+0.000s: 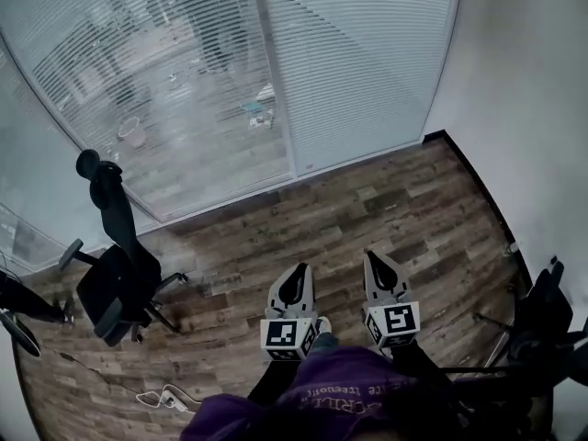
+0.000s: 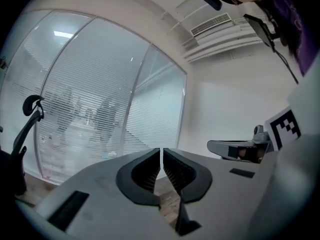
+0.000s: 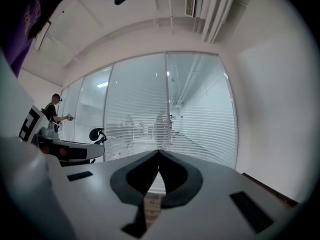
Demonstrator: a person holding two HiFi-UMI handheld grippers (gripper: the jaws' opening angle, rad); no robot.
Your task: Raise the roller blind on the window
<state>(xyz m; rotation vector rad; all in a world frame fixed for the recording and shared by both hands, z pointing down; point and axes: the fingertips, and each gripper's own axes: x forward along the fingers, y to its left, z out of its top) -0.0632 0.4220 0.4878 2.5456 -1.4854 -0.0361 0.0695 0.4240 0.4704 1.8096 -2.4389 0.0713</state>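
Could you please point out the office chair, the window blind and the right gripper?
office chair [image 1: 110, 283], head view, on its seat.
window blind [image 1: 367, 53], head view, on the slats.
right gripper [image 1: 375, 257], head view, at its closed fingertips.

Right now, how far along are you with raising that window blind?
Done: nothing, the blind covers the window down to the floor. In hand: nothing, the left gripper and right gripper have shut, empty jaws, short of it. Left: reach the blind and raise it.
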